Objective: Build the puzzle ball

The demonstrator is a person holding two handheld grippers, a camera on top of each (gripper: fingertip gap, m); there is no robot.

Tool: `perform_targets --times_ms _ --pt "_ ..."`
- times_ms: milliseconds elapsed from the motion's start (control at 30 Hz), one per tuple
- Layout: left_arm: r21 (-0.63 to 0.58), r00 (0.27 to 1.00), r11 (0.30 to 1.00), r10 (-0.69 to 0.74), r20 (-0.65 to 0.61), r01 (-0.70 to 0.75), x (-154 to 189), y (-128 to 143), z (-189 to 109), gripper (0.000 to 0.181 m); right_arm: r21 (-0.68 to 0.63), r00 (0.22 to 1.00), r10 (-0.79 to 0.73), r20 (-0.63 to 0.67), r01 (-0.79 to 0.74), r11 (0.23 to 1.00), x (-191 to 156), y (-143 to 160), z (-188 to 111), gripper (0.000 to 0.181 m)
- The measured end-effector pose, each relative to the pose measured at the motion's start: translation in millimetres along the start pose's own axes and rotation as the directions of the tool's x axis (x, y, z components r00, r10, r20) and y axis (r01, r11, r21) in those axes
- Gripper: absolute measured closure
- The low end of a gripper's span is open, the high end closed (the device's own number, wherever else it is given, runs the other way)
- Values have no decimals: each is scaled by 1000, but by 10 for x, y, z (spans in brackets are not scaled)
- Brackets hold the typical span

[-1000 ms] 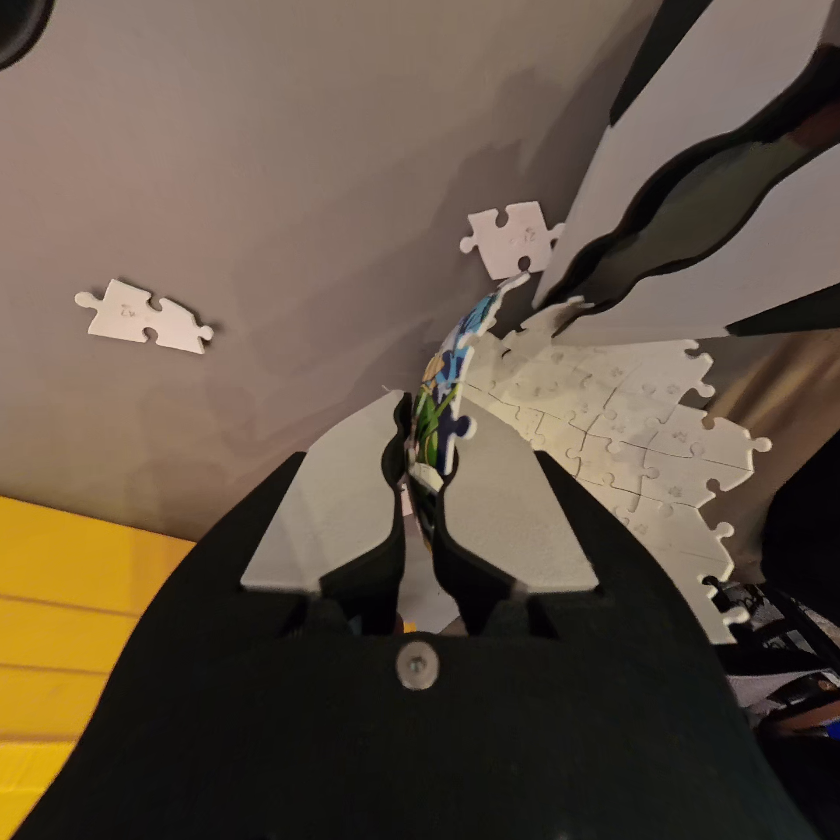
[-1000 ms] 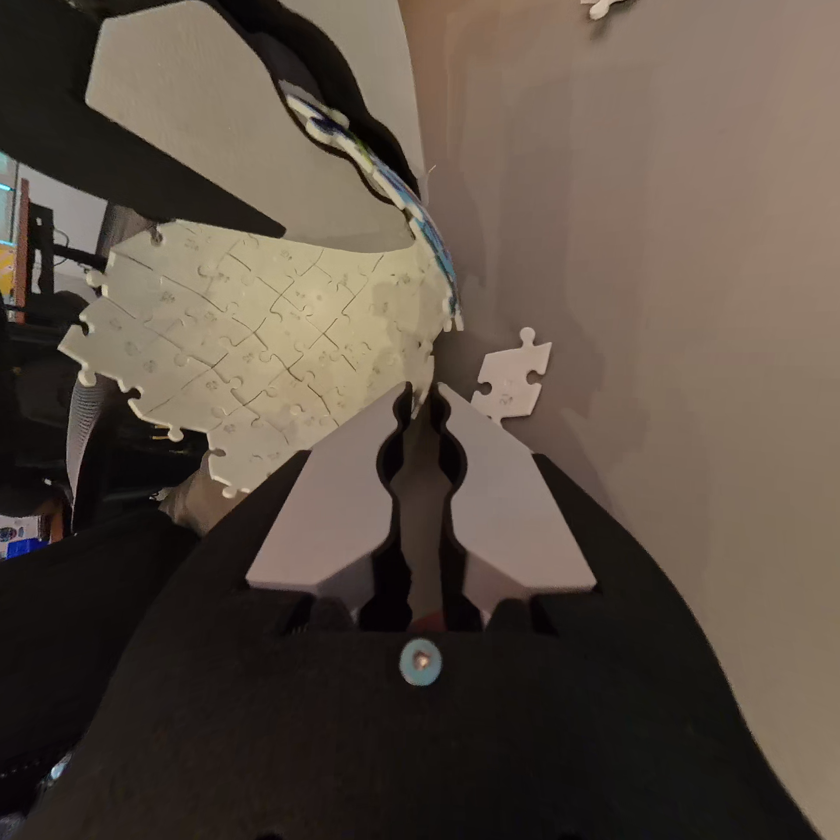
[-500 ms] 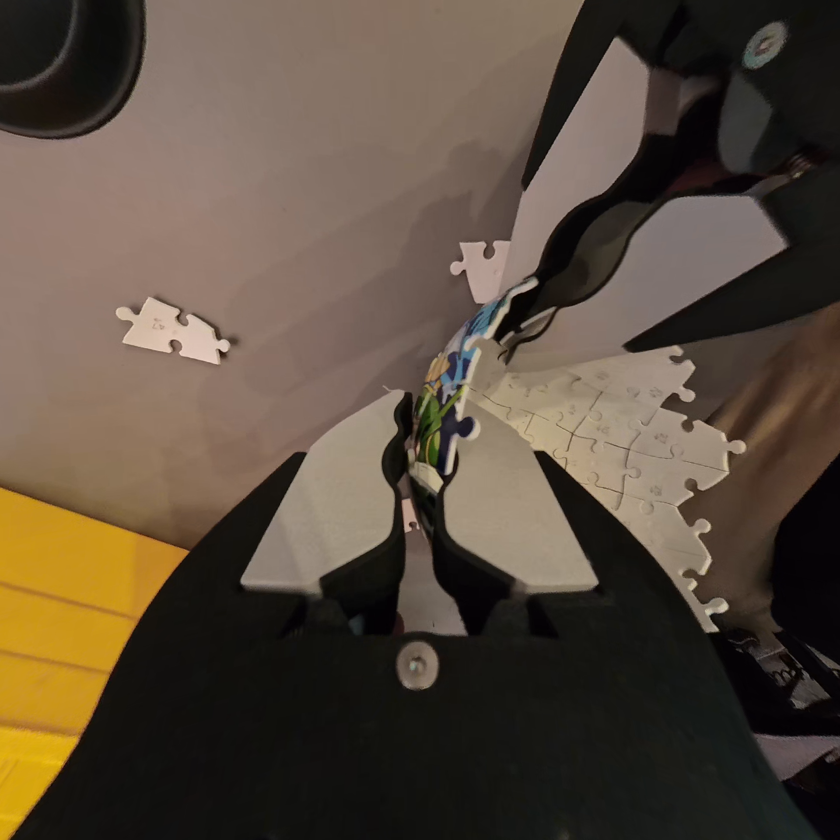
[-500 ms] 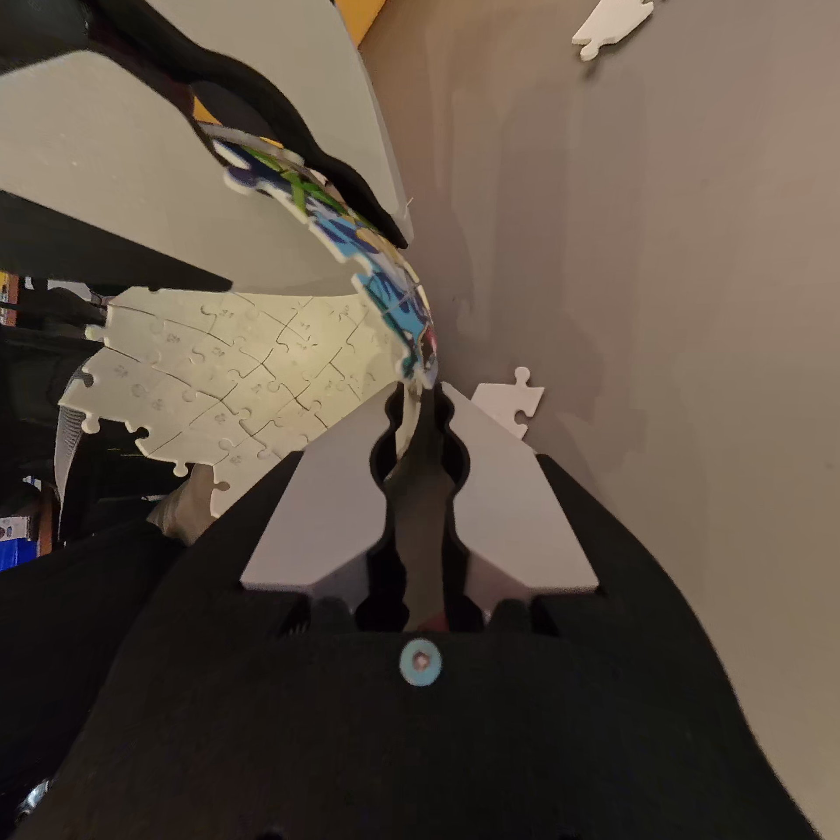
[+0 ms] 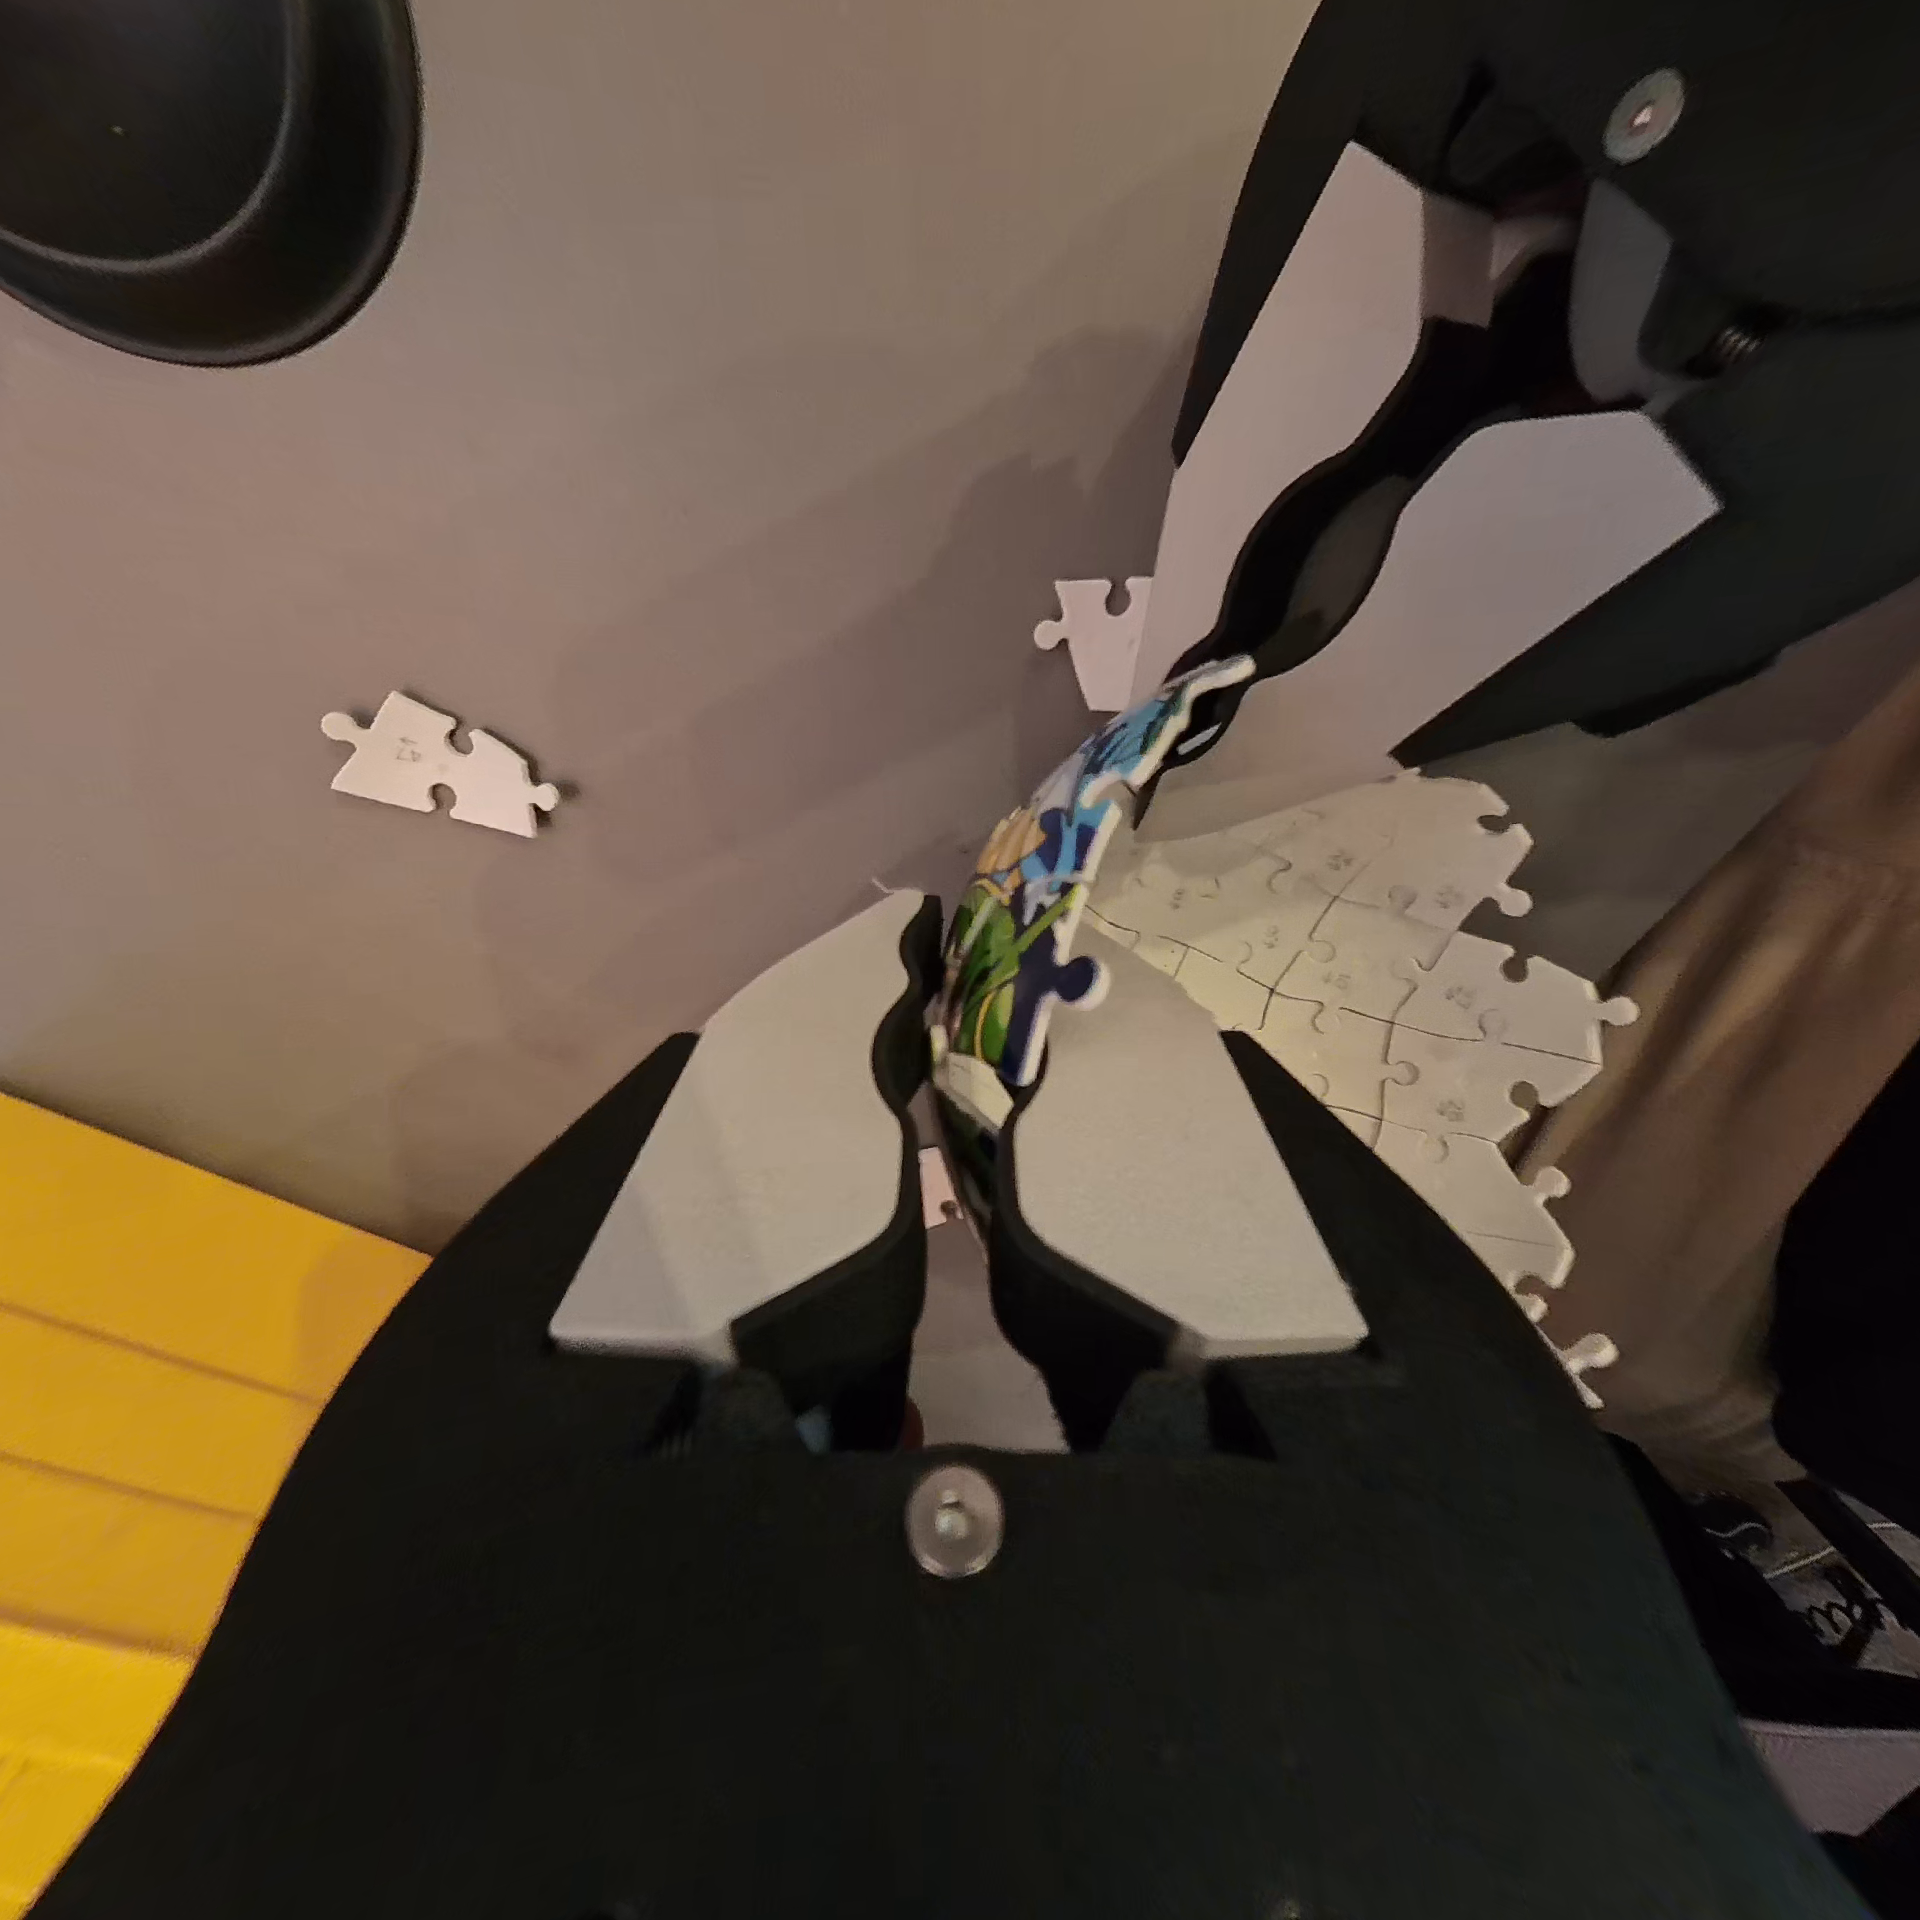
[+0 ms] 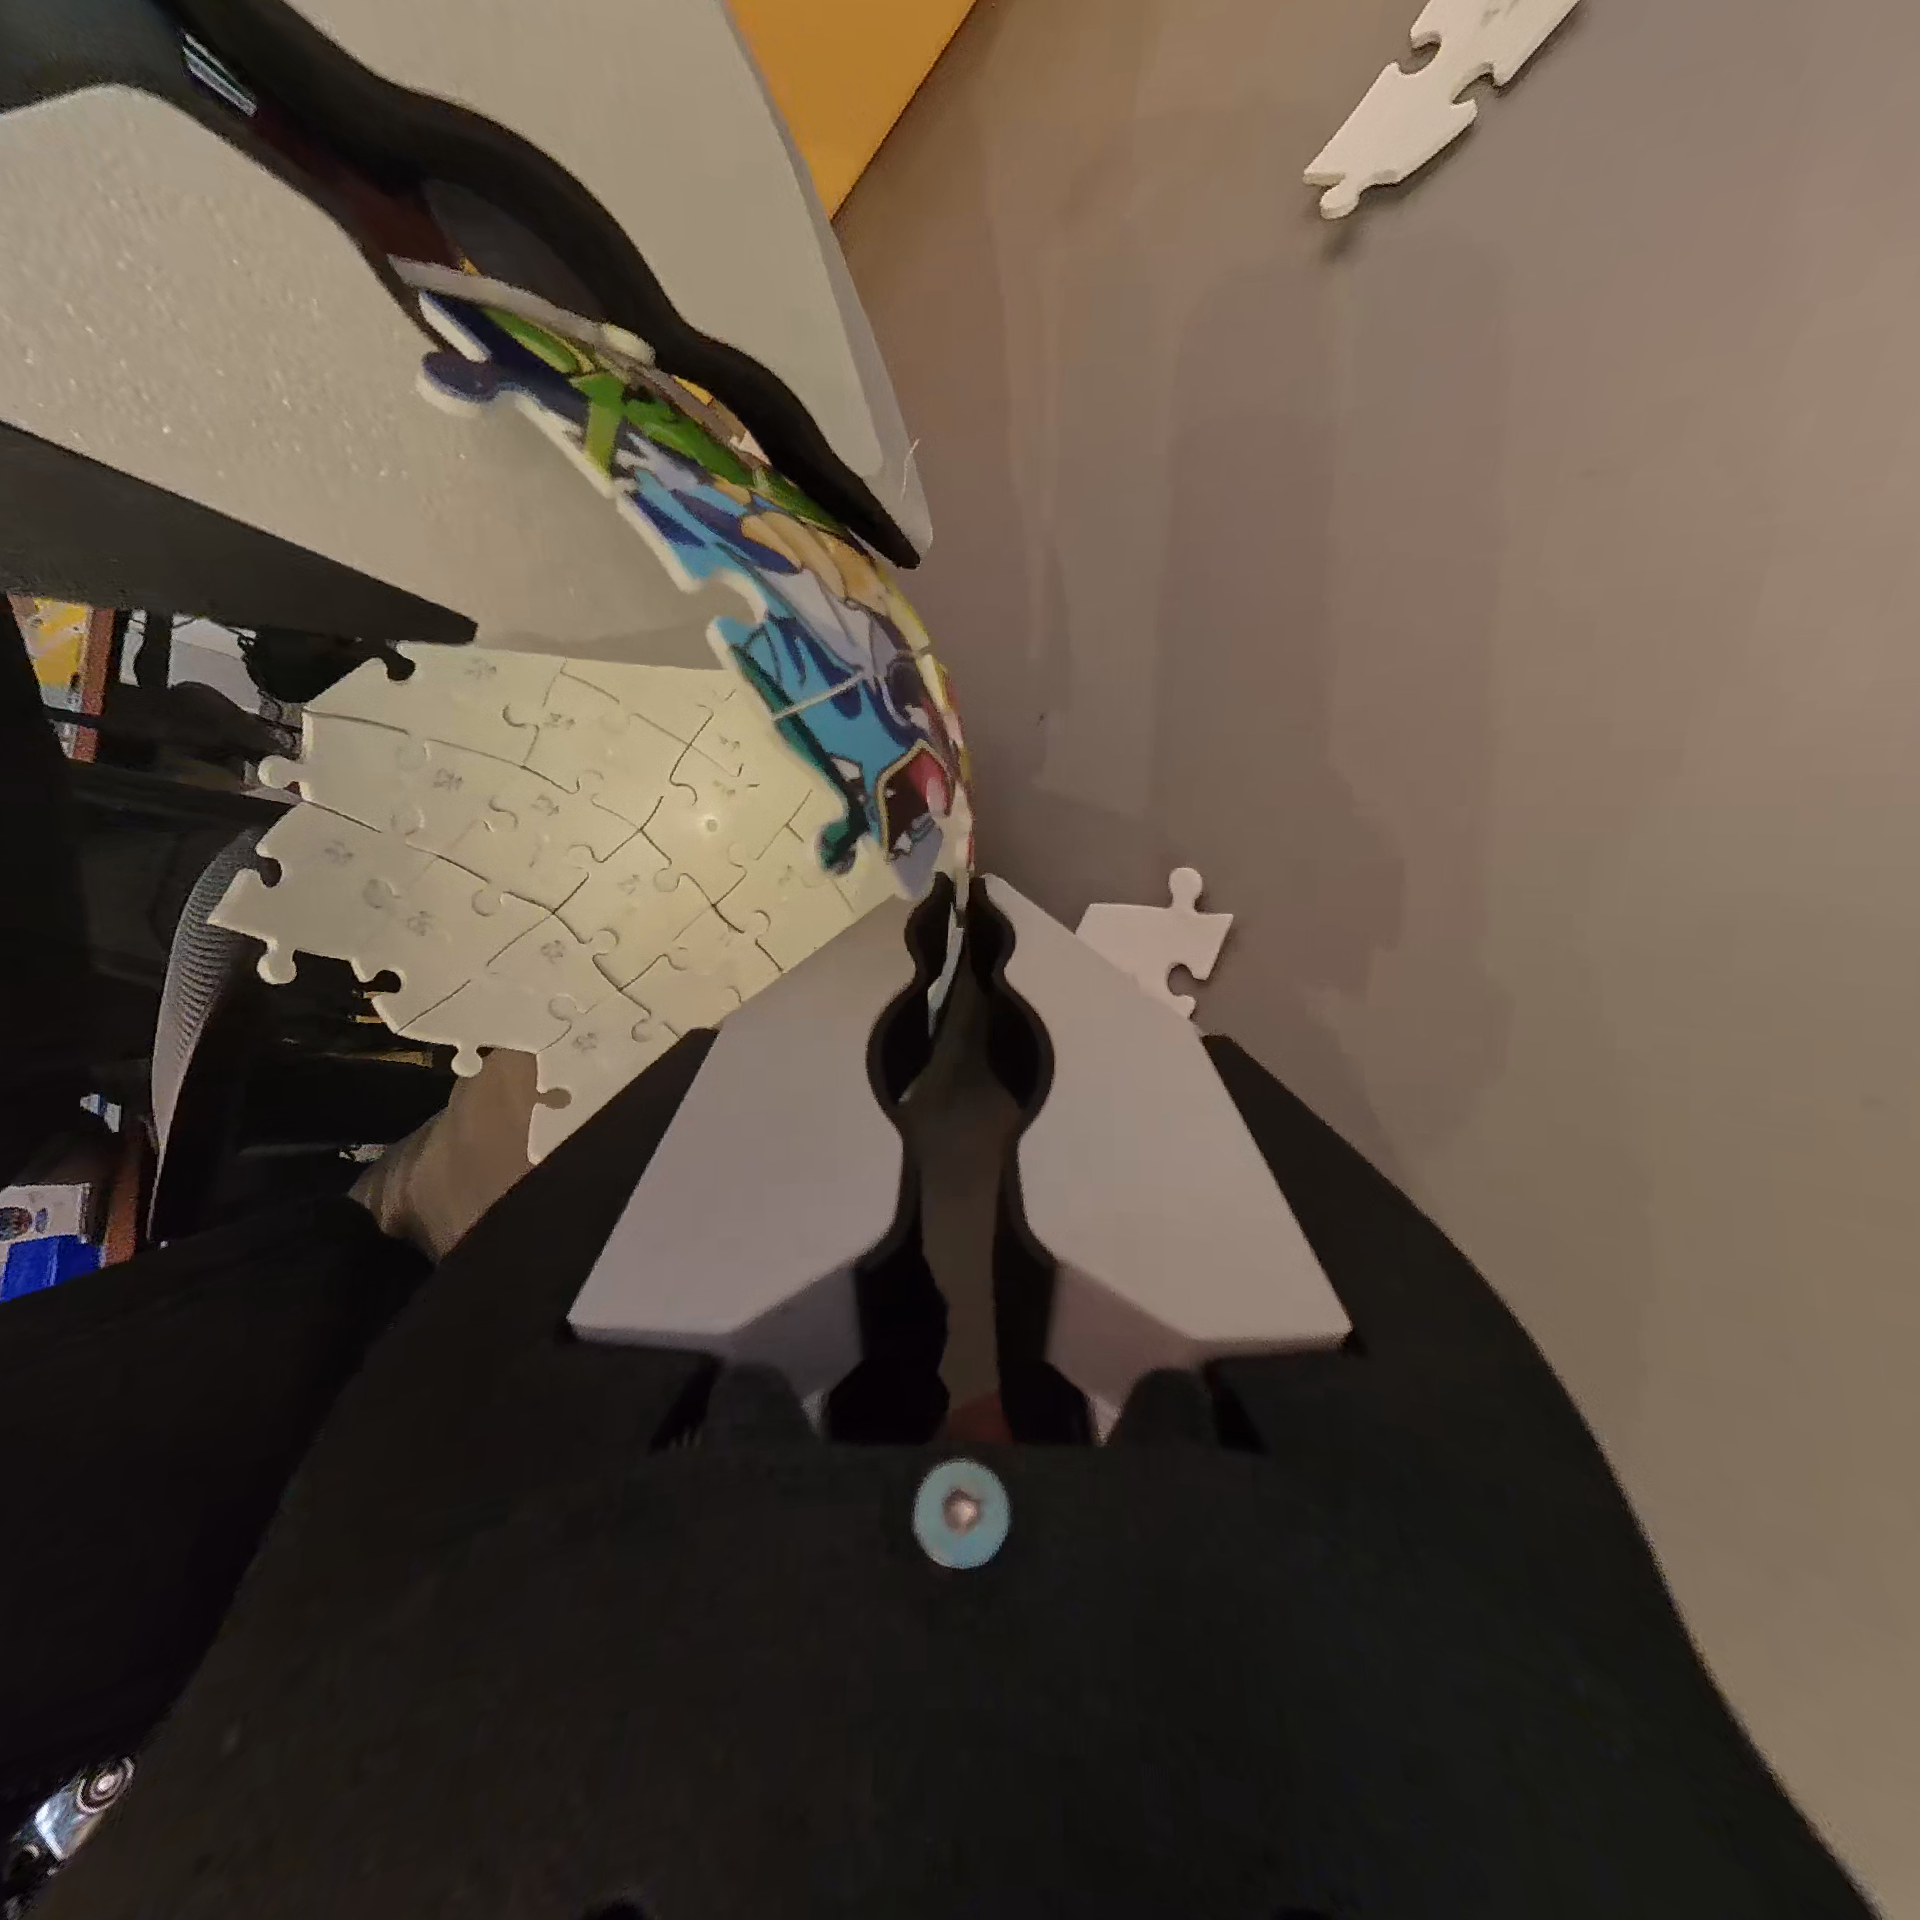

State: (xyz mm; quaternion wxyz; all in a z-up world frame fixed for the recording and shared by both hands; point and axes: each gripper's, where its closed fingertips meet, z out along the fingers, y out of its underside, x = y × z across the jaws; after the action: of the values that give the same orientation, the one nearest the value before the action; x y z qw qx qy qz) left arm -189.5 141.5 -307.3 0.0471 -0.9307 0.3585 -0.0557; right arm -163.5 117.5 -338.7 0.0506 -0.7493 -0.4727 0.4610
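Your left gripper (image 5: 961, 1023) pinches the curved shell (image 5: 1340, 997) at its near rim, while your right gripper (image 6: 961, 914) seemingly nips its far tip, the strip running lengthwise between them.

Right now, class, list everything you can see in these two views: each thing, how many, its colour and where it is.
Puzzle shell: one, curved, printed outside, white inside, held off the table by both grippers.
Loose pieces: two, white, on the table; joined pair far left, single behind the shell.
Table: one, grey.
Round object: one, black, top left.
Yellow surface: one, beside the table.
Left gripper: black, white fingers, shut on the shell's rim.
Right gripper: the same, shut on the opposite rim.
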Motion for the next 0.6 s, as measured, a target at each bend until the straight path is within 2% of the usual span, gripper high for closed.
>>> perform_targets --times_ms 400,600 --pt "29 999 999 -17 -36 18 40 34 37 172 0 1000 -19 6 19 1000 9 -7 -65 180" --pt "94 995 995 -17 -99 26 118 51 -2 152 -21 999 -33 24 34 999 -14 27 -66 180"
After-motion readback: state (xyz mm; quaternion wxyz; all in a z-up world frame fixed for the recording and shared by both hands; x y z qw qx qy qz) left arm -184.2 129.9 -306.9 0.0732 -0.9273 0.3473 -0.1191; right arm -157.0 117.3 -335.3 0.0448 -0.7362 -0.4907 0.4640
